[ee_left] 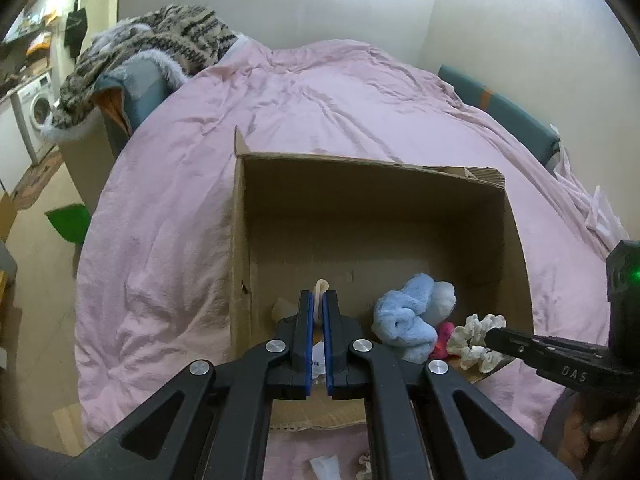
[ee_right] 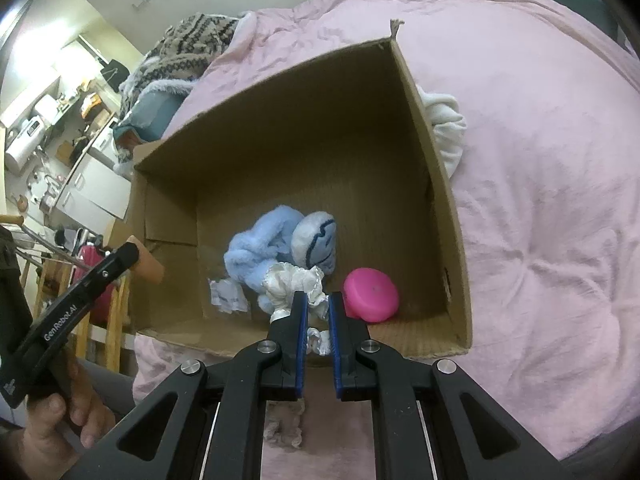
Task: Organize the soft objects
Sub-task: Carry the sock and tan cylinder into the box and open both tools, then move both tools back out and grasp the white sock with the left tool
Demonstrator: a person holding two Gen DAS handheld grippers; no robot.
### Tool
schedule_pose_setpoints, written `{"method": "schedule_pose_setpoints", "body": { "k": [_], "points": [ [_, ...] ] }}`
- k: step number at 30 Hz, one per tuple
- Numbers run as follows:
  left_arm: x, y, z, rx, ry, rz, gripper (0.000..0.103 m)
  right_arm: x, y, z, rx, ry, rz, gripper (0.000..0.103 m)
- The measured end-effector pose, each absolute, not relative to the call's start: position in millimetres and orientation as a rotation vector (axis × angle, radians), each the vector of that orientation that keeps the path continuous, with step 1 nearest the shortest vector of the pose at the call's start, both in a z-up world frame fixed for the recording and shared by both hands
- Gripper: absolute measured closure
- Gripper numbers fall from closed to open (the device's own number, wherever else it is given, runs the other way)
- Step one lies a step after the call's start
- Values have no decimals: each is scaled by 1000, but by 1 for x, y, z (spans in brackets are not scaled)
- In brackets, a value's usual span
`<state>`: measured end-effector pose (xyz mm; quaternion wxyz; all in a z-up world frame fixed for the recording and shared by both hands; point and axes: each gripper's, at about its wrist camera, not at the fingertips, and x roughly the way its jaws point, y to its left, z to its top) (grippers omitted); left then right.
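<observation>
An open cardboard box point(ee_left: 360, 208) point(ee_right: 440, 184) lies on a pink duvet. Inside it lie a light blue plush toy point(ee_left: 412, 316) point(ee_right: 280, 248) and a pink round object point(ee_right: 372, 294) point(ee_left: 444, 340). My left gripper point(ee_left: 319, 300) is shut on a thin beige soft object point(ee_left: 320, 292), held over the box's near left part. My right gripper point(ee_right: 318, 304) is shut on a white ruffled scrunchie point(ee_right: 292, 284) point(ee_left: 476, 340), held over the box's near edge in front of the plush. The left gripper shows in the right wrist view point(ee_right: 120, 258).
The pink duvet point(ee_left: 320, 92) covers the bed all round the box. White cloth point(ee_right: 444, 120) lies just outside the box's right wall. A patterned knit garment point(ee_left: 160, 40) hangs at the bed's far left. A small white item point(ee_right: 228, 298) lies in the box.
</observation>
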<state>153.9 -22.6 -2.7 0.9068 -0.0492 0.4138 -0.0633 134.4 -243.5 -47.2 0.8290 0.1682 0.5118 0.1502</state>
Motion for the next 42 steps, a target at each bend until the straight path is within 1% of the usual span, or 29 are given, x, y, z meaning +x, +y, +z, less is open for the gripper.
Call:
{"method": "schedule_pose_setpoints", "body": {
  "k": [8, 19, 25, 27, 29, 31, 32, 33, 34, 36, 37, 38, 39, 40, 42],
  "points": [
    [153, -21, -9, -133, 884, -137, 98, 132, -233, -50, 297, 1097, 320, 91],
    [147, -44, -11, -30, 870, -192, 98, 133, -234, -52, 329, 1100, 325, 90],
    [148, -45, -14, -12, 884, -189, 95, 135, -238, -50, 344, 1093, 322, 85],
    [147, -44, -15, -17, 886, -189, 95, 134, -240, -49, 352, 1087, 322, 80],
    [147, -43, -15, -20, 888, -191, 95, 134, -240, -49, 356, 1087, 323, 79],
    [146, -42, -14, -23, 884, -189, 93, 134, -241, -48, 357, 1081, 324, 73],
    [147, -42, -13, -21, 881, -186, 90, 134, -242, -47, 355, 1076, 319, 57],
    [146, -41, -12, -20, 877, -182, 89, 133, -243, -46, 355, 1070, 312, 33],
    [145, -41, -11, -19, 873, -175, 85, 132, -244, -44, 362, 1058, 302, 28],
    [144, -40, -10, -16, 863, -163, 78, 130, -248, -41, 369, 1028, 280, 28],
    [144, -40, -9, -8, 862, -147, 66, 130, -248, -39, 361, 1022, 273, 28],
    [144, -40, -9, -2, 861, -135, 46, 130, -249, -37, 358, 1013, 270, 28],
    [144, -40, -8, 7, 857, -119, 38, 129, -250, -36, 361, 1006, 271, 28],
    [142, -39, -7, 13, 843, -101, 33, 129, -250, -36, 360, 1004, 272, 28],
    [142, -36, -6, 8, 840, -101, 33, 129, -249, -35, 355, 1005, 274, 28]
  ]
}}
